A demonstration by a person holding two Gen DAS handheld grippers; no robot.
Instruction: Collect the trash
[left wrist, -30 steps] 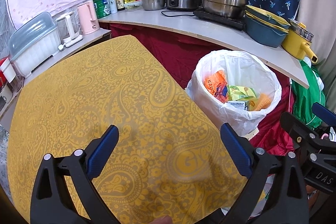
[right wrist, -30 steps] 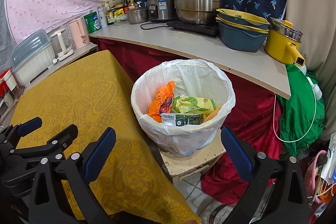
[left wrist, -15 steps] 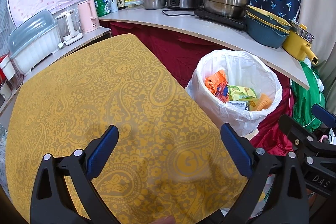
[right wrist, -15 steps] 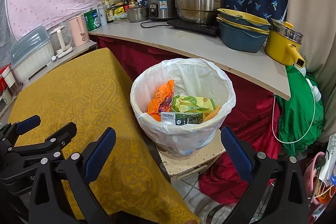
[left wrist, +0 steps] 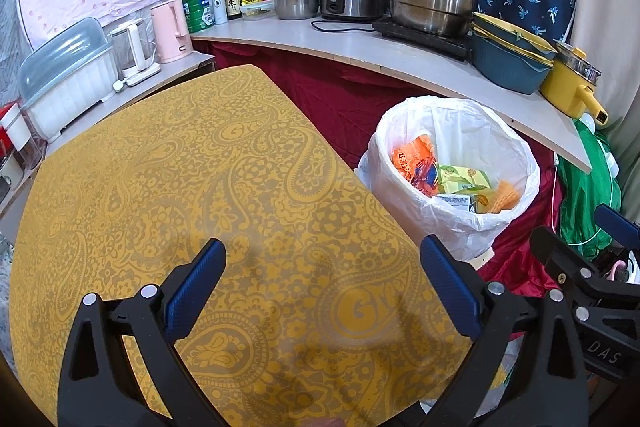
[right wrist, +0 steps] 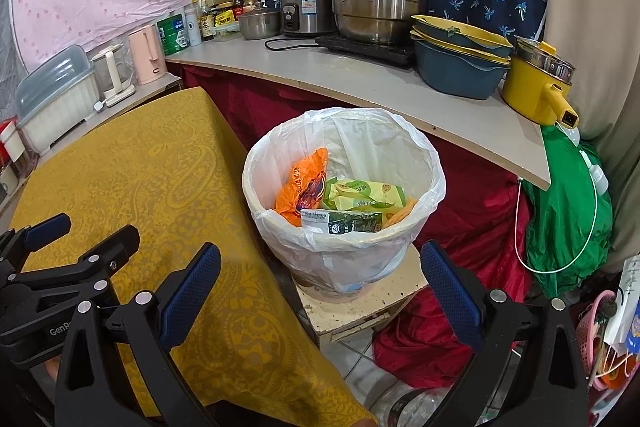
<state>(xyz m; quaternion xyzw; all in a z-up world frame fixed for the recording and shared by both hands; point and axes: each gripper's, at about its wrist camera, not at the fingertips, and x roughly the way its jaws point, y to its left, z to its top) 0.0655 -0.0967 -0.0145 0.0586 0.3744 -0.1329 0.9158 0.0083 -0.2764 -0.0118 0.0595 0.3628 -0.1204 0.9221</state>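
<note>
A bin lined with a white bag (right wrist: 434, 171) (left wrist: 524, 163) stands on a low wooden stool beside the table. Inside lie an orange wrapper (right wrist: 302, 187) (left wrist: 412, 159), a green packet (right wrist: 364, 195) (left wrist: 464, 175) and a dark green carton (right wrist: 340, 225). My left gripper (left wrist: 322, 287) is open and empty above the yellow patterned tablecloth (left wrist: 180, 167). My right gripper (right wrist: 320, 287) is open and empty, in front of the bin and above the table's edge. Each gripper shows at the edge of the other's view.
A grey counter (right wrist: 360, 79) behind the bin holds steel pots, a rice cooker, stacked bowls (right wrist: 460, 59), a yellow pot (right wrist: 536, 83), bottles and kettles. A green bag (right wrist: 568, 211) hangs at right. Red cloth lies on the floor by the stool (right wrist: 360, 311).
Both views have shifted only slightly; the grippers stay open and empty, and the trash in the bin has not moved.
</note>
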